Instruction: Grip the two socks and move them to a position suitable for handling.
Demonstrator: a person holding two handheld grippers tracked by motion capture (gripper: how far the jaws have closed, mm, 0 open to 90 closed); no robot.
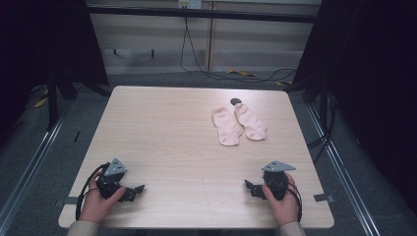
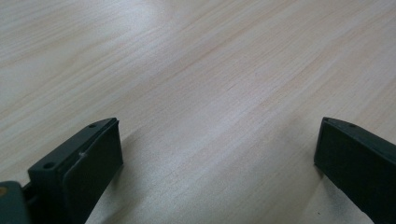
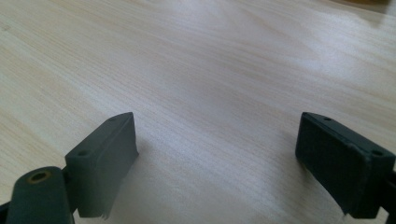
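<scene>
- Pale wood grain runs across the table (image 1: 167, 142), and both my hands rest on its near edge.
- My left gripper (image 1: 139, 189) lies at the near left corner, tips pointing right toward the middle; in the left gripper view (image 2: 217, 149) its jaws stand wide apart with bare wood between them.
- My right gripper (image 1: 247, 186) lies at the near right, tips pointing left toward the other one; in the right gripper view (image 3: 217, 144) its jaws are spread wide too, holding nothing.
- A grey plate sits on top of each gripper, and a black cable loops off by each wrist.
- The two pink socks (image 1: 238, 125) lie flat, far and to the right, side by side and touching, well apart from both grippers.
- Just beyond the socks is a small dark round spot (image 1: 235, 102) on the table.
</scene>
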